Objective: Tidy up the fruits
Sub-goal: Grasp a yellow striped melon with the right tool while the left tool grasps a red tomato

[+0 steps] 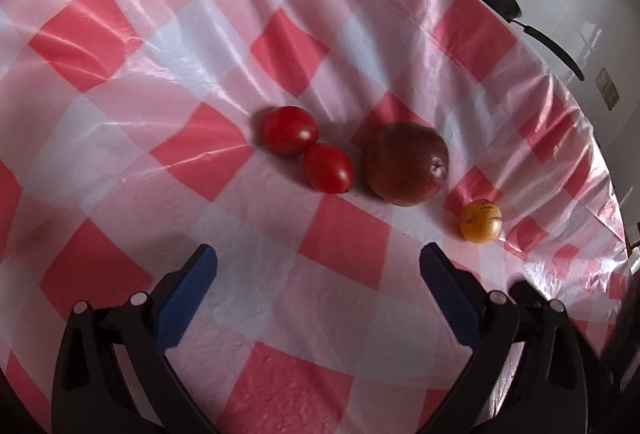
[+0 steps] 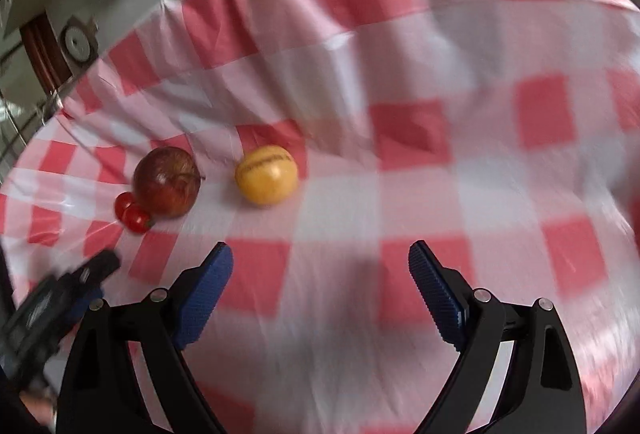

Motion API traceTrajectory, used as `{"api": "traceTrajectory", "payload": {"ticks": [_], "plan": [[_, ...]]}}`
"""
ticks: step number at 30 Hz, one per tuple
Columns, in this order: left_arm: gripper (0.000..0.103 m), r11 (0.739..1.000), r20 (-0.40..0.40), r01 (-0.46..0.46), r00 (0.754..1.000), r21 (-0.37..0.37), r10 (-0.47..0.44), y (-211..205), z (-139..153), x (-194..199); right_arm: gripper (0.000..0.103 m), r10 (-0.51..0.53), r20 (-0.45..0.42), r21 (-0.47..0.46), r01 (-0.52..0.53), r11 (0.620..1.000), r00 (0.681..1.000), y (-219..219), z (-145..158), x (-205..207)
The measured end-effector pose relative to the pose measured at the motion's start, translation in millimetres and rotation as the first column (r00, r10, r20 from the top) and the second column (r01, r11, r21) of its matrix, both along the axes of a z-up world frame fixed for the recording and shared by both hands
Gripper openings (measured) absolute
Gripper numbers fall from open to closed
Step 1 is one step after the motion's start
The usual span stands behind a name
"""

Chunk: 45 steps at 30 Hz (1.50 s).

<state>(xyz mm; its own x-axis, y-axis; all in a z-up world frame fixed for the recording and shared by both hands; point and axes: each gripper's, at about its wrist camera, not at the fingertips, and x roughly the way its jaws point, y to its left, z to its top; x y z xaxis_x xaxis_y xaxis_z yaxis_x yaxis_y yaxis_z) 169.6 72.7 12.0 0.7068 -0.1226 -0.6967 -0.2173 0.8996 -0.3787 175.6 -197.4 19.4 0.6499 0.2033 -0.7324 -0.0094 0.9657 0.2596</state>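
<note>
Left wrist: we see four fruits on the checked desk (image 1: pixel 120 46).
Two tomatoes (image 1: pixel 291 130) touch beside the apple (image 1: pixel 406 163); the yellow fruit (image 1: pixel 480 221) lies apart. Left gripper (image 1: pixel 318 270) and right gripper (image 2: pixel 320 266) both spread wide, empty.

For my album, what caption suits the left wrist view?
Open left gripper above checked tablecloth, facing two tomatoes, an apple and a yellow fruit.

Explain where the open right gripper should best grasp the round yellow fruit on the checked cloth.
Grip the round yellow fruit across its widest middle. It sits apart from the dark red apple, with bare red-and-white checked cloth on both sides, so the right gripper could probably come straight in from the near side, one finger on either flank.
</note>
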Motion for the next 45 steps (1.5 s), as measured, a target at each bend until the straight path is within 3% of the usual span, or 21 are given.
{"api": "traceTrajectory", "payload": {"ticks": [5, 11, 13, 14, 15, 18, 21, 23, 26, 29, 33, 39, 45], "plan": [[0.101, 0.990, 0.018, -0.126, 0.992, -0.061, 0.128, 28.2, -0.3, -6.8, 0.087, 0.035, -0.021, -0.011, -0.035, 0.999, 0.999, 23.7, -4.2, 41.7], [0.101, 0.991, 0.014, -0.131, 0.991, -0.040, 0.132, 27.4, 0.2, -7.0, 0.086, 0.063, -0.051, -0.112, -0.069, 0.991, 0.997, 53.2, -8.2, 72.5], [0.101, 0.990, 0.017, -0.133, 0.991, -0.047, 0.134, 28.6, 0.1, -8.0, 0.076, 0.069, -0.068, -0.145, -0.078, 0.986, 0.995, 59.7, -10.4, 78.5], [0.101, 0.990, 0.016, -0.132, 0.991, -0.045, 0.133, 28.6, 0.1, -8.2, 0.067, 0.067, -0.085, -0.157, -0.080, 0.984, 0.994, 61.1, -12.9, 81.4], [0.101, 0.990, 0.017, -0.133, 0.991, -0.045, 0.133, 28.7, 0.2, -8.4, 0.048, 0.058, -0.082, -0.167, -0.071, 0.983, 0.995, 61.2, -11.9, 80.9], [0.101, 0.990, 0.017, -0.132, 0.991, -0.044, 0.133, 29.1, 0.3, -9.4, 0.043, 0.058, -0.068, -0.189, -0.070, 0.979, 0.996, 56.6, -9.4, 72.1], [0.101, 0.990, 0.019, -0.132, 0.991, -0.049, 0.133, 27.7, -0.7, -8.1, 0.043, 0.037, -0.021, -0.120, -0.040, 0.992, 0.999, 40.0, -2.9, 47.2], [0.101, 0.991, 0.022, -0.124, 0.992, -0.053, 0.125, 27.1, -1.7, -8.9, 0.043, 0.004, -0.004, -0.014, -0.004, 1.000, 1.000, 22.5, -2.1, 27.4], [0.101, 0.993, 0.041, -0.108, 0.993, -0.044, 0.110, 24.1, 0.0, -10.7, 0.044, -0.054, 0.016, 0.161, 0.051, 0.986, 0.998, -5.9, -5.6, 7.8], [0.101, 0.996, 0.059, -0.085, 0.995, -0.011, 0.086, 17.3, 3.6, -10.1, 0.044, -0.083, 0.029, 0.225, 0.074, 0.972, 0.996, -20.2, -7.7, 3.8], [0.088, 0.997, 0.049, -0.040, 0.998, 0.072, 0.036, 2.3, 8.1, -1.1, 0.044, -0.057, 0.037, 0.252, 0.045, 0.967, 0.998, -16.6, -6.5, 5.4], [0.083, 0.974, -0.011, 0.004, 1.000, 0.227, -0.002, -10.3, 12.3, 26.4, 0.044, -0.037, 0.049, 0.268, 0.023, 0.963, 0.998, -13.1, -2.2, 3.0], [0.066, 0.956, -0.074, 0.061, 0.996, 0.288, -0.041, -22.0, 6.1, 60.1, 0.044, -0.036, 0.046, 0.266, 0.022, 0.964, 0.998, -11.6, -5.0, 7.3]]}}
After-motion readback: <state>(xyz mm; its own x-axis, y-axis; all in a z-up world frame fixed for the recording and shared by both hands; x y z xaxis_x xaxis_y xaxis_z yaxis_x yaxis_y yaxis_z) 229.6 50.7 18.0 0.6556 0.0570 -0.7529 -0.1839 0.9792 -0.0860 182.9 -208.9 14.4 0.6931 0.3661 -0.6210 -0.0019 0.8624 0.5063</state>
